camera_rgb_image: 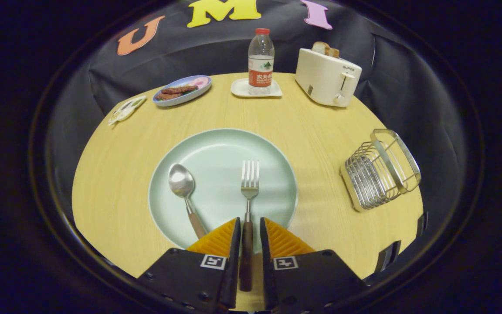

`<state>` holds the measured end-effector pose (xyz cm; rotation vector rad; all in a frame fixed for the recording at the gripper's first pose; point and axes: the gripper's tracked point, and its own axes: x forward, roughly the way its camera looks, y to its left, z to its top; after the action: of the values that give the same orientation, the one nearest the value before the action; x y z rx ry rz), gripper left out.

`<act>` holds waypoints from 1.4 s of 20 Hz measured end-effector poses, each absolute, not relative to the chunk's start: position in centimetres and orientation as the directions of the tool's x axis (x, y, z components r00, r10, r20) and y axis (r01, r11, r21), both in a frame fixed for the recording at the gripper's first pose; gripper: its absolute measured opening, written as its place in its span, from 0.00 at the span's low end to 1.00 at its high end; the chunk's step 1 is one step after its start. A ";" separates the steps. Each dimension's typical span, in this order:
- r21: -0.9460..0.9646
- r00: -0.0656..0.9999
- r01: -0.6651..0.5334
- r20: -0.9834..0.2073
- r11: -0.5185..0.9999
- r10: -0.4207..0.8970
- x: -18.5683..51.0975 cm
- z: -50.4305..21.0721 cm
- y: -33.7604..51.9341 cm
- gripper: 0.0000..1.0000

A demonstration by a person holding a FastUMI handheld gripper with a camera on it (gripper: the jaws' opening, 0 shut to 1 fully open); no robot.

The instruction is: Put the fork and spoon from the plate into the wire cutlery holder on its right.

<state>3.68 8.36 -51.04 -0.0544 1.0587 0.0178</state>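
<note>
Spoon (184, 192) lies left of centre on the plate (216, 148), handle slanting toward the gripper (249, 233). Centre frame, the fork (248, 205) runs straight up, its handle between the fingers, which sit slightly apart, apparently not yet pinching. At right waits the wire cutlery holder (381, 170), with open counter (320, 144) between.

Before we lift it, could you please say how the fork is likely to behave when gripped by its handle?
The fork looks stiff metal with a slim wooden handle, so probably light. Its handle lies between the gripper jaws, not yet pinched. Gripped there, the tine end may droop. It may slide on the smooth plate.
</note>
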 end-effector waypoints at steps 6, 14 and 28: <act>-0.033 0.450 -0.076 -0.893 0.997 0.005 4.0 -51.2 8.4 0.08; -0.065 0.481 -0.196 -0.876 0.978 0.038 5.2 -47.3 7.0 0.02; -0.090 0.537 -0.235 -0.842 0.968 0.052 6.3 -39.4 -4.7 0.02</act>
<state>6.35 -4.68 -39.35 -0.2016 0.9907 0.1724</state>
